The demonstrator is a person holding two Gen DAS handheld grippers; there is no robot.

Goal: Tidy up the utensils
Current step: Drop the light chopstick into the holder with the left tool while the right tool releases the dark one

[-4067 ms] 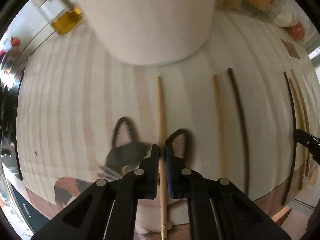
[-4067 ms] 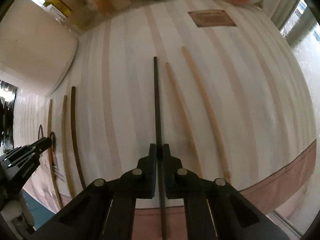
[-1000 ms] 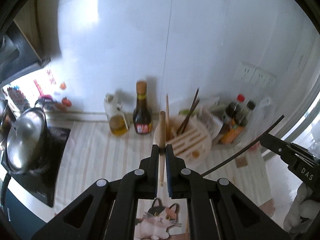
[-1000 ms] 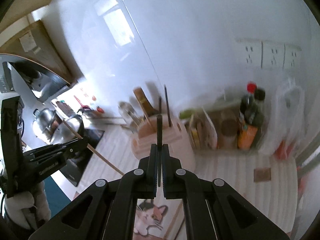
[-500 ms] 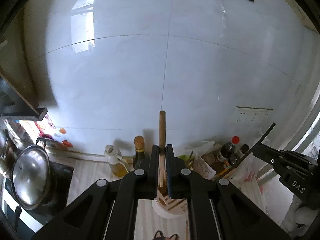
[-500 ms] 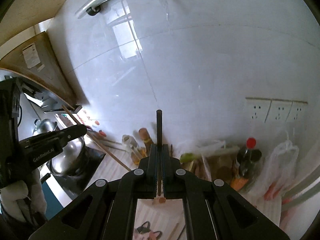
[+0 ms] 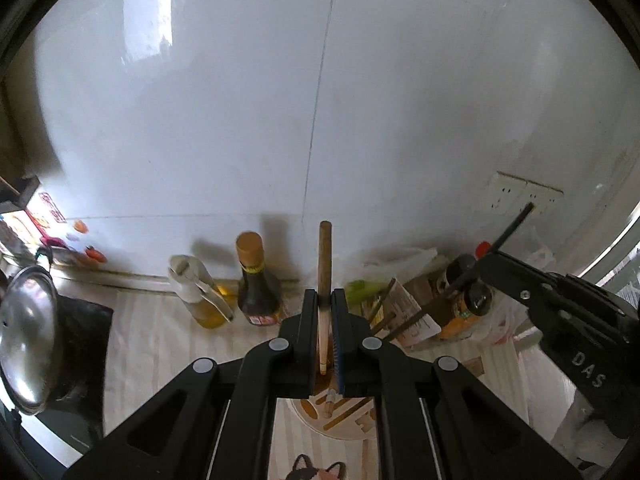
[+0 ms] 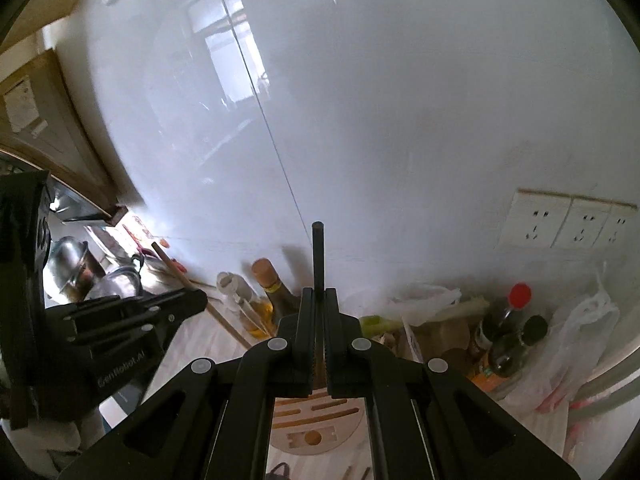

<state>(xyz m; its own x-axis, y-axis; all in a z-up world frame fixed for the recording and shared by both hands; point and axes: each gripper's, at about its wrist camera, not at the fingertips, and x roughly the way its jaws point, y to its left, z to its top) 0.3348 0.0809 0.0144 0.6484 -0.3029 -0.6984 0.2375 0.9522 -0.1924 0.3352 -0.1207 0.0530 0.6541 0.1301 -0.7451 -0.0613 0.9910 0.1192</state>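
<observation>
Above the round slotted holder (image 7: 352, 420), the left hand-held gripper (image 7: 324, 312) clamps a pale wooden chopstick (image 7: 324, 264) upright; the right hand-held gripper (image 8: 319, 308) grips a dark chopstick (image 8: 318, 256).

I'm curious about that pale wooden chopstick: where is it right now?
The pale wooden chopstick stands upright, clamped in the left gripper, above the round slotted holder and just right of the dark sauce bottle.
</observation>
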